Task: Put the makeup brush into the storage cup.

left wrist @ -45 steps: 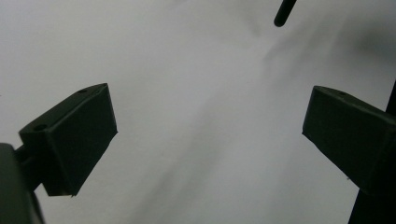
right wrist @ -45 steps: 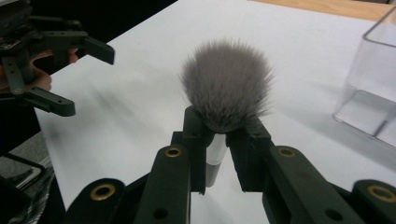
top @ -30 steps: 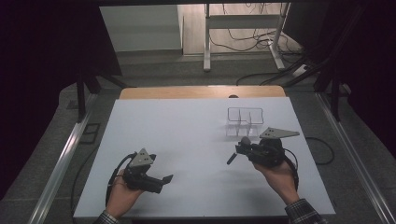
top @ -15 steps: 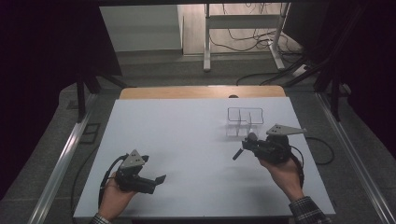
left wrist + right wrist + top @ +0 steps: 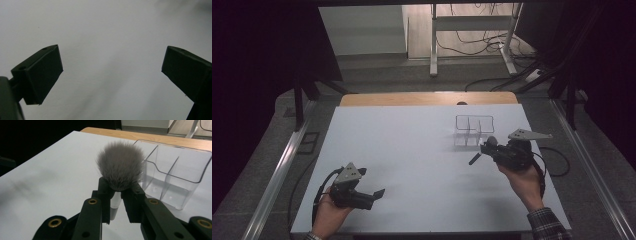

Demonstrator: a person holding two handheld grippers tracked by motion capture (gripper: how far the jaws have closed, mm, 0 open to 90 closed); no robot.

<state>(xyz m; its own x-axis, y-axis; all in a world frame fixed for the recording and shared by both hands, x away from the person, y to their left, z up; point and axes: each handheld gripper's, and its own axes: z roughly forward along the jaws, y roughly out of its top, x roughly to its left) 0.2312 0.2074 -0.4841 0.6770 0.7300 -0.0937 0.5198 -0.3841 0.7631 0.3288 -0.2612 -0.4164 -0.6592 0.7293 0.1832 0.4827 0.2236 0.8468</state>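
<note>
— Overhead, what does the table [image 5: 412, 135] show?
— A person's left gripper [image 5: 374, 194] sits low near the front left edge; the right gripper [image 5: 484, 148] holds a brush [image 5: 482, 150] just in front of a clear divided organizer [image 5: 474, 129].
— And along the left gripper's own camera?
— Jaws spread wide over bare white surface, nothing between them.
— Along the right gripper's?
— Jaws clamped on the brush handle [image 5: 114, 205] just below its grey bristles [image 5: 120, 165], bristles up, the organizer [image 5: 175, 170] just beside it.
</note>
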